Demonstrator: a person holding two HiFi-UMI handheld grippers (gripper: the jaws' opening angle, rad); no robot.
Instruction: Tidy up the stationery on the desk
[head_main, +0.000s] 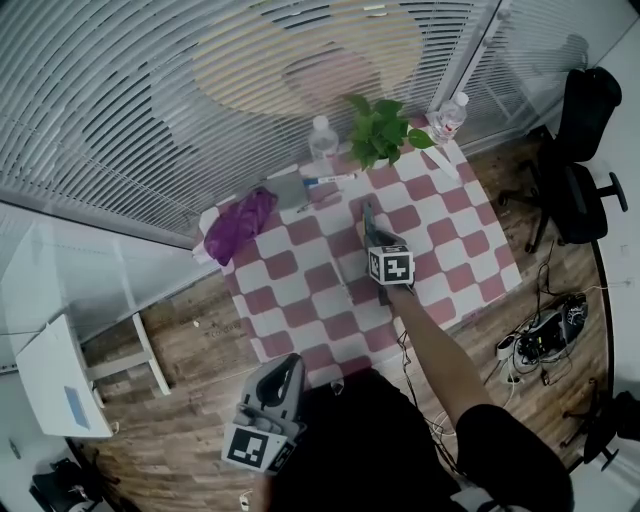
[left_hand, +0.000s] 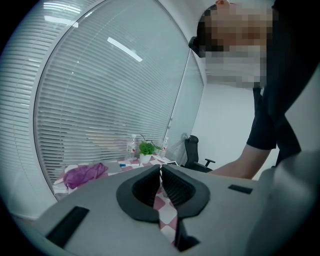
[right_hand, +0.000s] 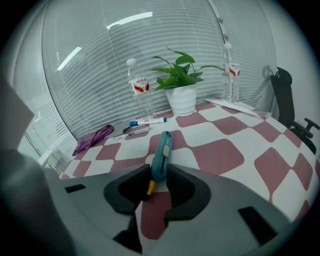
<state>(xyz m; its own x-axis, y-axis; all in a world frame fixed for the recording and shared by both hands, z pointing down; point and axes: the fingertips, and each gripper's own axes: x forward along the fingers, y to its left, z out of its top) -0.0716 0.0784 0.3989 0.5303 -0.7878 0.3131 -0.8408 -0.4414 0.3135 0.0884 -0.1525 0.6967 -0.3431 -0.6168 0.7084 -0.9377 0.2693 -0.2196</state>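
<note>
On desk (right_hand: 235, 152), pot (right_hand: 183, 103) w/ plant (right_hand: 177, 73), water btl (right_hand: 138, 89), right gripper (right_hand: 158, 174) gripping cutter (right_hand: 164, 146)

place: office | evidence: slatted blinds (head_main: 120, 90), swivel chair (head_main: 580, 180), checkered desk (head_main: 470, 235), cables (head_main: 520, 355) on wood floor (head_main: 180, 400)

Window blinds (head_main: 150, 100); wood floor (head_main: 190, 400); black office chair (head_main: 585, 120).

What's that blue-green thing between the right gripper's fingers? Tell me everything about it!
It is a box cutter, long and slim, with a teal body that looks like plastic. It has a pale slider button in a dark slot on top and a yellow bit at its back end. The right gripper holds its back half, the fingers pressing both sides. Its front end sticks out over the checked tablecloth; whether it touches the cloth is unclear.
</note>
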